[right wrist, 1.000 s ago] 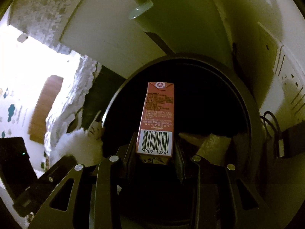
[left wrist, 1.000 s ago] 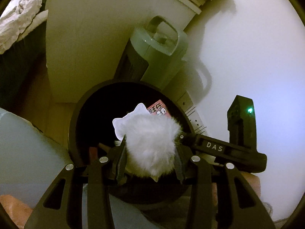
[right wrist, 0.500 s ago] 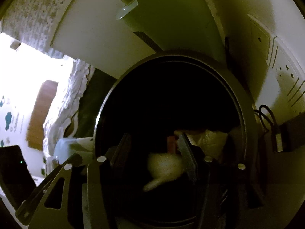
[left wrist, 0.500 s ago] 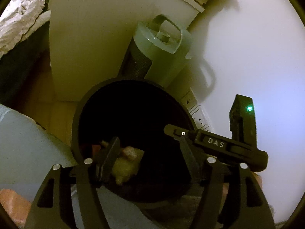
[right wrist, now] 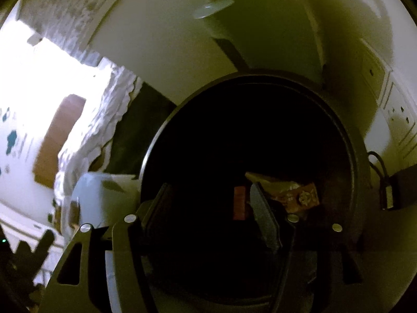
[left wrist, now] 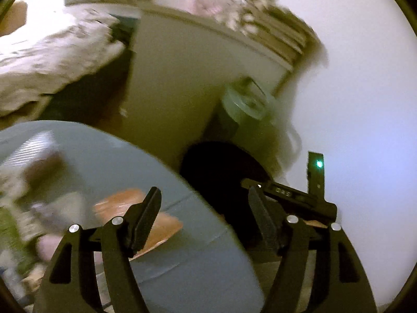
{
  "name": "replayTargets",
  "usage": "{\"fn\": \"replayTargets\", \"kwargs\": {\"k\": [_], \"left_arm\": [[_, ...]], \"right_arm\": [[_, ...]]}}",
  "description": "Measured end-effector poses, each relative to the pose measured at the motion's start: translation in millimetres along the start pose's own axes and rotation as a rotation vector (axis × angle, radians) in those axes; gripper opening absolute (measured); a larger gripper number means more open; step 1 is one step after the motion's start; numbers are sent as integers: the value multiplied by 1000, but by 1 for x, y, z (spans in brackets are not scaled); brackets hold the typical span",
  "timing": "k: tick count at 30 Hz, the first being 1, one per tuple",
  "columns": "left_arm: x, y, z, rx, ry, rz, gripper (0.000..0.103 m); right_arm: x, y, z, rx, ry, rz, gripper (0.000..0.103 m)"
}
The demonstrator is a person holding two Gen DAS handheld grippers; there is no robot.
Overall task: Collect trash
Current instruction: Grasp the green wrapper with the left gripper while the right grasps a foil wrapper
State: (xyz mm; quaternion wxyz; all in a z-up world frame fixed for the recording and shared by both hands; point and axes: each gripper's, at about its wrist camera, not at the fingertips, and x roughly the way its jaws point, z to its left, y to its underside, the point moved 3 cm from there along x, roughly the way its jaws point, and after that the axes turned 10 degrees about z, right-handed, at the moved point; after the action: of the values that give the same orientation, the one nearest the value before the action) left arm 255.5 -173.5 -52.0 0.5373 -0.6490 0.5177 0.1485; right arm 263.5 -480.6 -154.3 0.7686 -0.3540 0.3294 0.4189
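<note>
Main risk, as a judgement: the left gripper view is motion-blurred over a cluttered blue-grey table, so a rushed grasp could clip the table edge or nudge the orange flat item lying under its left finger instead of pinching it. The right gripper hangs over the black trash bin; swinging out low could catch the rim just beyond its right finger.

Left fingers: wide apart, nothing between them. Blurred clutter sits further left; what it is can't be made out.

Right fingers: also wide, empty. A reddish carton stands deep in the bin between the fingertips, with crumpled wrappers past the right finger, not touching either.
</note>
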Motion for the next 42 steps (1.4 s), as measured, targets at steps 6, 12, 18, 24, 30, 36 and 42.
{"fn": "replayTargets", "kwargs": {"k": [6, 12, 18, 24, 30, 36, 42], "left_arm": [[-70, 31, 70, -124, -140, -103, 70], [-133, 72, 159, -333, -313, -202, 70], [-142, 98, 227, -496, -358, -130, 70], [-131, 109, 242, -502, -332, -69, 70], [-121, 116, 250, -510, -326, -53, 69], [-110, 103, 253, -461, -381, -45, 69], [-98, 92, 249, -368, -477, -31, 65]], "right_arm": [[-5, 14, 26, -97, 6, -23, 63], [-13, 37, 85, -301, -16, -54, 63], [-20, 71, 200, -662, -61, -43, 63], [5, 109, 332, -1057, -75, 77, 63], [69, 144, 419, -1345, 1, 231, 63], [149, 162, 452, -1434, 107, 361, 62], [193, 166, 455, -1439, 207, 430, 44]]}}
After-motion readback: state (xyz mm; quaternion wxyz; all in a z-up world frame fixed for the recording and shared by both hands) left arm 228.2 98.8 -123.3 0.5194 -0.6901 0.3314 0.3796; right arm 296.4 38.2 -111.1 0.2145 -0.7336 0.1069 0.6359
